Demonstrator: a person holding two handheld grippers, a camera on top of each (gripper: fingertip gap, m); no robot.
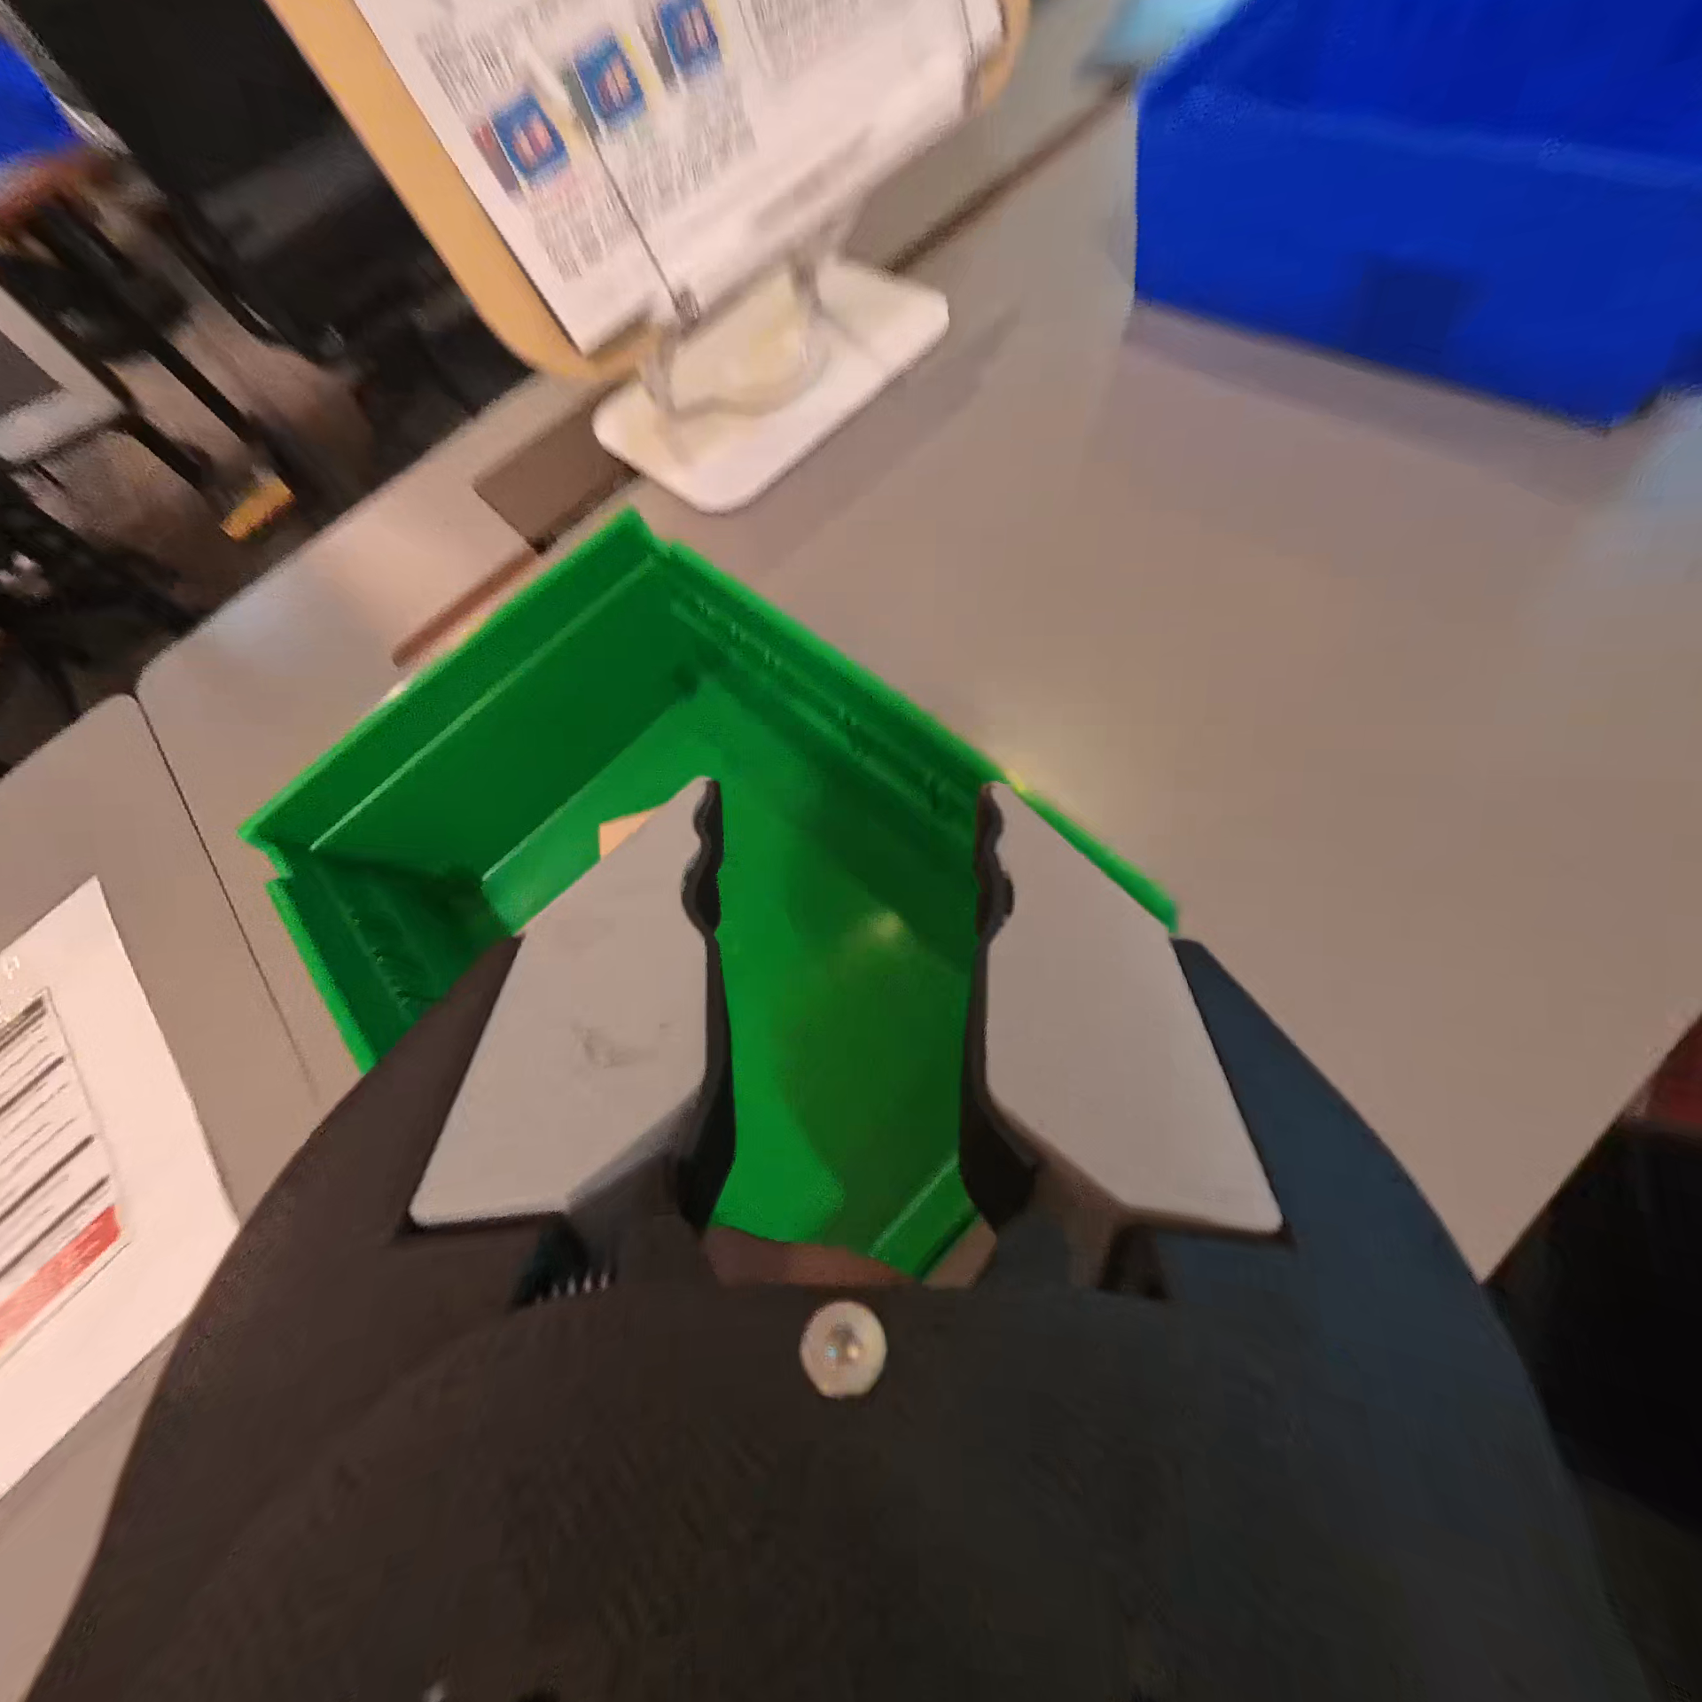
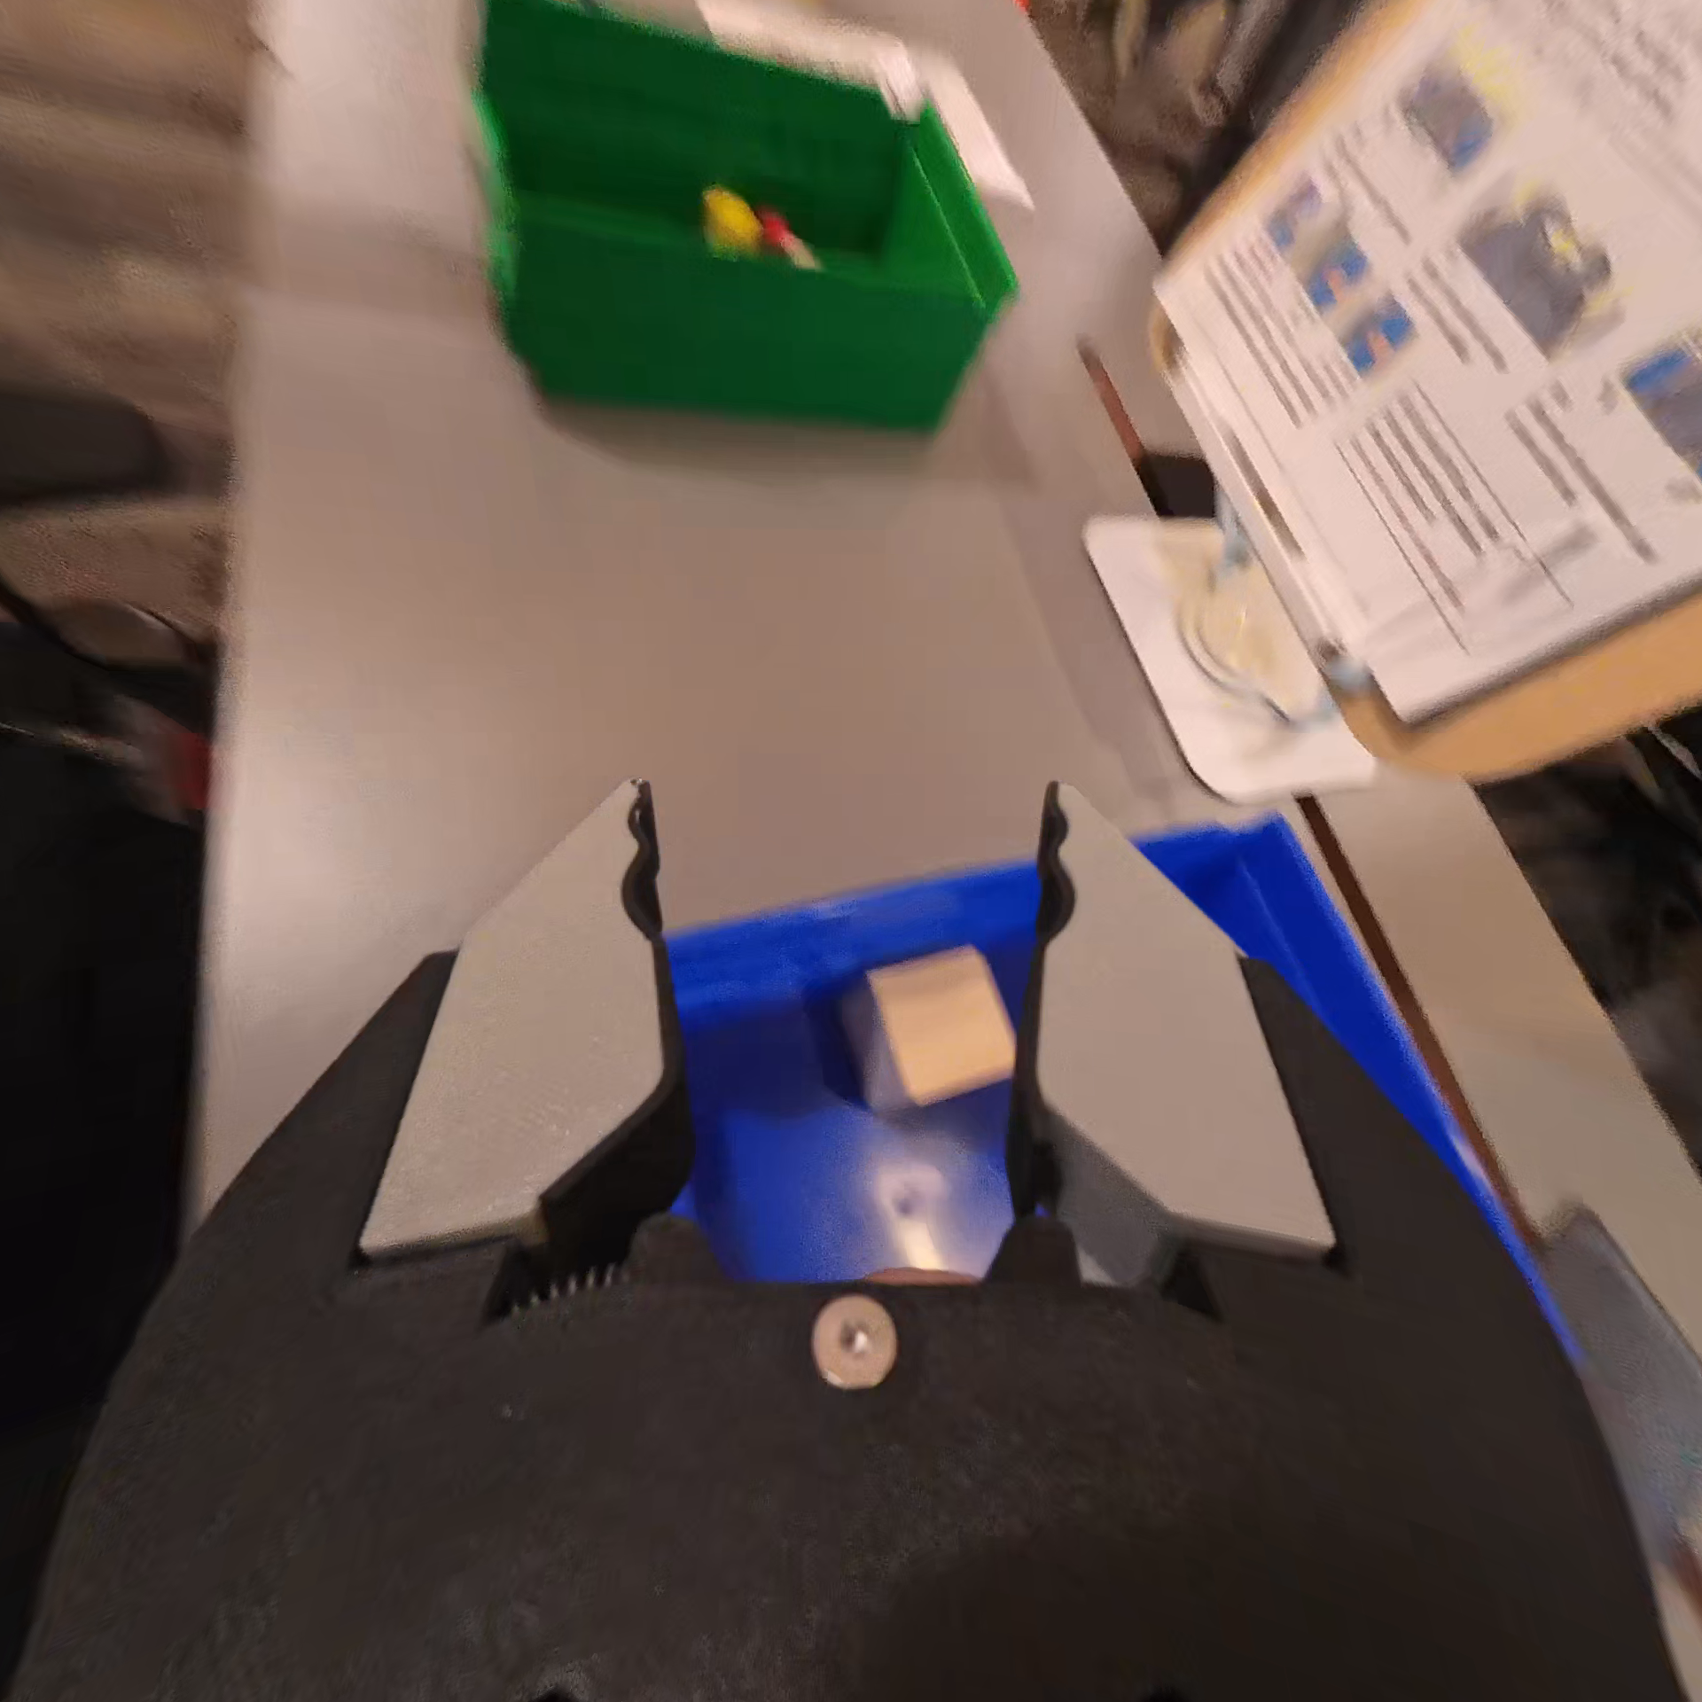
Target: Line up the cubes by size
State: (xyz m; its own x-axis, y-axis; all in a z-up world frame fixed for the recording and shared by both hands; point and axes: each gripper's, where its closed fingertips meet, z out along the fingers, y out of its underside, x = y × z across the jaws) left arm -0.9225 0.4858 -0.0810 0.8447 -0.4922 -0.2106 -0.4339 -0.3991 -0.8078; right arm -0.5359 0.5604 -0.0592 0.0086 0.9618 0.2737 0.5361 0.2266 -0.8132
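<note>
In the right wrist view a pale wooden cube (image 2: 930,1024) lies inside a blue bin (image 2: 1289,921). My right gripper (image 2: 847,801) hangs open and empty above the bin, with the cube below and between its jaws. In the left wrist view my left gripper (image 1: 847,801) is open and empty above a green bin (image 1: 571,700); a small tan piece (image 1: 619,836) shows at its floor, beside the left finger. The green bin also shows far off in the right wrist view (image 2: 737,322), with small yellow (image 2: 728,221) and red (image 2: 778,230) pieces inside. Both views are blurred.
A wooden clipboard with printed sheets stands on a white base (image 1: 783,396) at the table's back, also in the right wrist view (image 2: 1197,645). The blue bin (image 1: 1418,184) sits at the right of the left wrist view. A paper sheet (image 1: 83,1151) lies at the left.
</note>
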